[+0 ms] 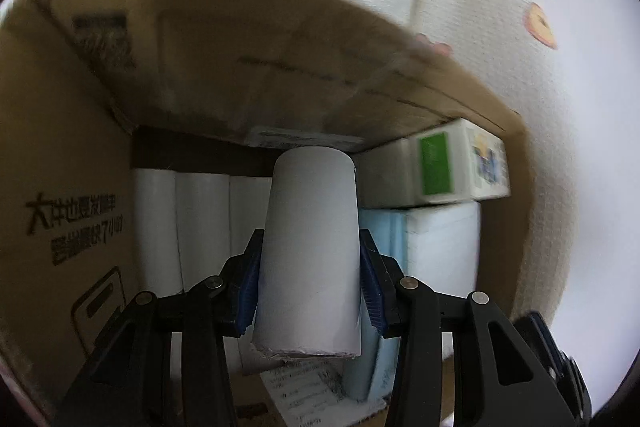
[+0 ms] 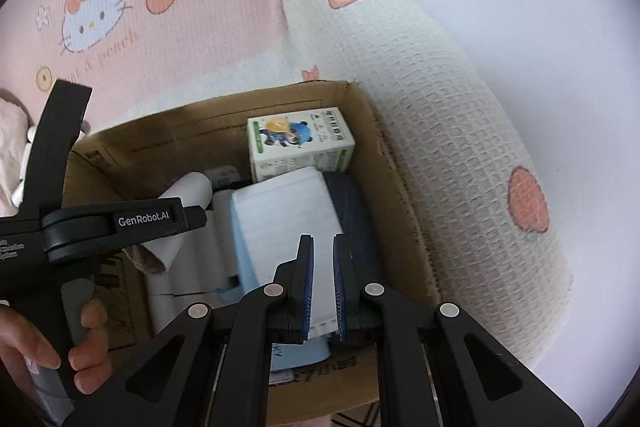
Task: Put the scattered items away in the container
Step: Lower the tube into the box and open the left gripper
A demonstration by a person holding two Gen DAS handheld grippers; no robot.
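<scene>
My left gripper (image 1: 308, 279) is shut on a white paper roll (image 1: 310, 247) and holds it inside the open cardboard box (image 1: 68, 163). The same roll shows in the right wrist view (image 2: 188, 195), gripped by the left gripper (image 2: 120, 223) over the box's left side. Several white rolls (image 1: 192, 227) stand along the box's far wall. My right gripper (image 2: 323, 283) hovers above the box (image 2: 404, 195), its jaws nearly closed with nothing between them. Below it lie a white and blue packet (image 2: 280, 223) and a dark blue item (image 2: 356, 219).
A small printed carton (image 2: 300, 143) stands in the box's far right corner, also in the left wrist view (image 1: 460, 163). A white and blue packet (image 1: 436, 247) sits below it. The box rests on a pink cartoon blanket (image 2: 120, 7), next to a rolled white blanket (image 2: 420, 107).
</scene>
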